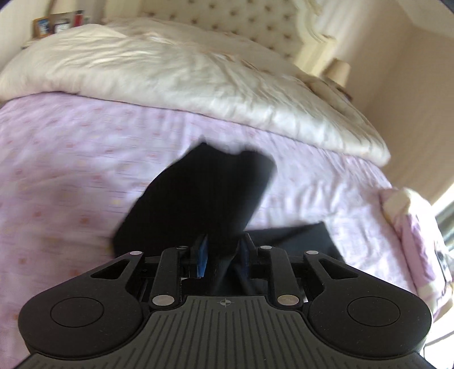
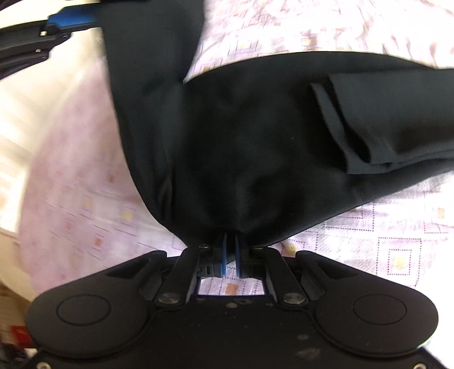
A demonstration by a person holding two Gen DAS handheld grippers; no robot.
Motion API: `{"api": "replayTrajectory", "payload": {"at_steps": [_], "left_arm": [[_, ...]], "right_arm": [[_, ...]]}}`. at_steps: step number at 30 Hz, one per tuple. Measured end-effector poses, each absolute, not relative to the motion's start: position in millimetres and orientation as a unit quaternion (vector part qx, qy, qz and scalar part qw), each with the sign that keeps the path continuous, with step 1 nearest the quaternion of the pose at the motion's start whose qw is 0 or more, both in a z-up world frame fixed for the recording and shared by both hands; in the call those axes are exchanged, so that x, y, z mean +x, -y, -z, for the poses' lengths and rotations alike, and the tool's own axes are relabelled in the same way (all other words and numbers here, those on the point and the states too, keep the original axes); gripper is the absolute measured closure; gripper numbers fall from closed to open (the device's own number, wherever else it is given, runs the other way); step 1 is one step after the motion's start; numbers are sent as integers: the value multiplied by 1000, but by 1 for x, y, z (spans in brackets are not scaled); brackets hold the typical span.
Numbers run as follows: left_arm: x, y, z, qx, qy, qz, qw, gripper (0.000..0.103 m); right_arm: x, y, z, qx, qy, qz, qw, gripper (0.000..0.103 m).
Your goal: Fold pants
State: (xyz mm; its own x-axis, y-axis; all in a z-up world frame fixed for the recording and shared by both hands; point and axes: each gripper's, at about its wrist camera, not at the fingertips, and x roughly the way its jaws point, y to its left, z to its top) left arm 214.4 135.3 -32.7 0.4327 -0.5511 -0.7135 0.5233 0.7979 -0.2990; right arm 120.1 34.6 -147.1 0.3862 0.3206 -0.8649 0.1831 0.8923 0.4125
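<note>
**Both jaws on the black pants, bed**

- My left gripper [image 1: 222,255]: blue pads drawn in on a band of black cloth that runs between them. A flap of the black pants [image 1: 198,195] stands up ahead of the jaws, off the sheet, its edge blurred.
- From my right wrist view the left gripper [image 2: 71,21] shows at the top left corner, one blue pad against the edge of the raised trouser part.
- My right gripper [image 2: 230,255]: jaws almost together, only a thin slit between the blue pads. The pants [image 2: 255,136] bunch into a point right at the tips, so the cloth is pinched there.
- Where the pants are: on the bed, over the pink patterned sheet [image 2: 397,241]. The main body lies flat ahead of my right jaws and stretches off to the right. A folded layer sits on top of it at the right side. One part rises steeply to the upper left, toward my left jaws.
- Surroundings, left wrist view: pink sheet [image 1: 71,159] under the pants, a cream duvet [image 1: 170,73] heaped further up the bed, tufted headboard [image 1: 241,25] behind it, a lamp [image 1: 337,71] at the right beside the bed.
</note>
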Motion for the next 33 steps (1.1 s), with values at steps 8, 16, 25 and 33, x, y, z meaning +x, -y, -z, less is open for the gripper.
{"api": "replayTrajectory", "payload": {"at_steps": [8,16,25,33], "left_arm": [[185,-71,54,-1,-459,294,838,80],[143,-88,75,16,-494,199,846,80],[111,-126,93,23,-534,164,829,80],[133,-134,103,2,-537,184,823,80]], "right_arm": [[81,57,118,235,-532,-68,810,76],[82,134,87,224,-494,-97,834,59],[123,163,88,236,-492,-104,831,47],[165,150,99,231,-501,-76,830,34]]}}
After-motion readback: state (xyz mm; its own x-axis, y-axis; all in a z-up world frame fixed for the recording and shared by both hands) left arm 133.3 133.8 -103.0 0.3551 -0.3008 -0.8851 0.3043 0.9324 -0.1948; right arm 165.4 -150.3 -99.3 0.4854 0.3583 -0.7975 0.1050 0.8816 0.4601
